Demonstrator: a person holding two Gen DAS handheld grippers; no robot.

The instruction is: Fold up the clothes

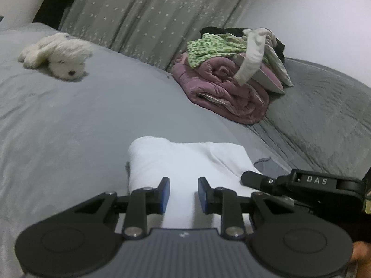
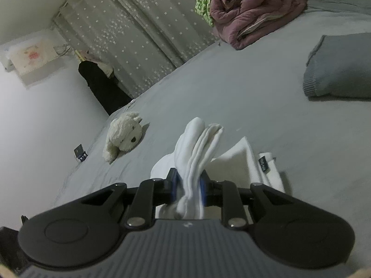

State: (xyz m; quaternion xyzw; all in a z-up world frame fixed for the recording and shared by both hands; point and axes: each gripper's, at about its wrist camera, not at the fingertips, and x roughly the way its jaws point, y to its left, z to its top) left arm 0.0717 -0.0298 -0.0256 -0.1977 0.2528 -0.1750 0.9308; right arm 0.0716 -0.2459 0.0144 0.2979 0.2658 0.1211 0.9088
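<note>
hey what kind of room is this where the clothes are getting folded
Most likely a bedroom: the white garment lies on a grey-sheeted bed, with a plush toy dog, a rolled pink quilt and star-patterned curtains behind.

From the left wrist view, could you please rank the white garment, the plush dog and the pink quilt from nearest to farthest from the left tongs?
1. White garment: directly ahead of the open left tongs, between the fingers.
2. Pink quilt: farther, ahead to the right, under a clothes pile.
3. Plush dog: farthest, far left on the bed.
</note>
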